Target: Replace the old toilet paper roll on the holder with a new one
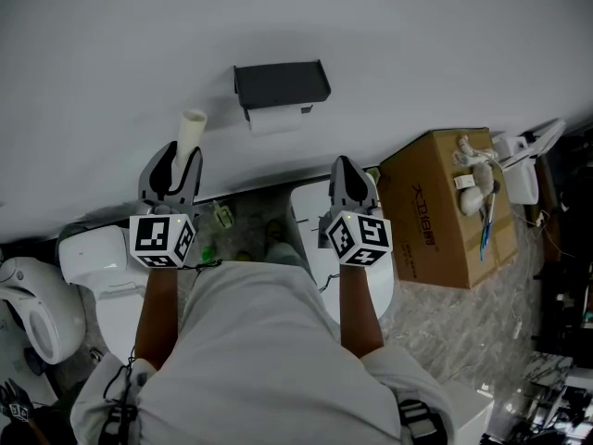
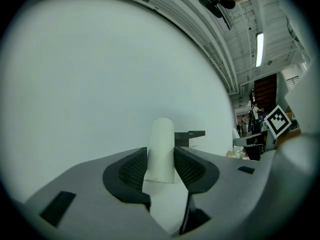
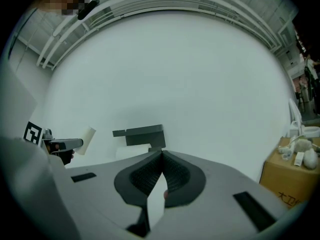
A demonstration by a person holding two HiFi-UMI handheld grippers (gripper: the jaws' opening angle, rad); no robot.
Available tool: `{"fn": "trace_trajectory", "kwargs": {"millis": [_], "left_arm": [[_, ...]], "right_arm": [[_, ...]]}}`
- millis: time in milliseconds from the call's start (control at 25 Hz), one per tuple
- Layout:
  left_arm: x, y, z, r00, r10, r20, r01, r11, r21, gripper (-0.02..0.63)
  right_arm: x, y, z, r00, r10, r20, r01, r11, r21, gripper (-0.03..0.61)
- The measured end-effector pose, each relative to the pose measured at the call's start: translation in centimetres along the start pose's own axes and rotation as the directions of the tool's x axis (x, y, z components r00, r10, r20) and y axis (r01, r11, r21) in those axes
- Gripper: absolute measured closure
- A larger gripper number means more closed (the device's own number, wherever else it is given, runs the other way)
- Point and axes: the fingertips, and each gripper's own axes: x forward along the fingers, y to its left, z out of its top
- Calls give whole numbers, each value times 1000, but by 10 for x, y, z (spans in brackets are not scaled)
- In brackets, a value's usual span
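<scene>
Grasped only at its bottom end by the left fingers (image 2: 131,170), the cardboard tube (image 2: 161,144) could tip out; the right fingers (image 3: 147,176) are clenched empty.

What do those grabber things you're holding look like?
The left hand-held gripper and right hand-held gripper are grey plastic, with black textured pads and a white cube with black square markers on each. The person's top is light grey.

Mock bathroom inside industrial hall: holder (image 1: 281,83) on wall (image 1: 445,35); toilet (image 1: 93,253) below-left of holder; box (image 1: 449,207) right; strip light (image 2: 259,49) overhead.
</scene>
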Motion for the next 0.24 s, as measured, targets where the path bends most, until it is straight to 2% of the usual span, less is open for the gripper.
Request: {"fn": "trace_trajectory", "kwargs": {"millis": [240], "left_arm": [[0,4,-3,1000,2,0,-2,1000,2,422]], "right_arm": [[3,5,-4,1000,11,-7,-11,1000,-24,574]]}}
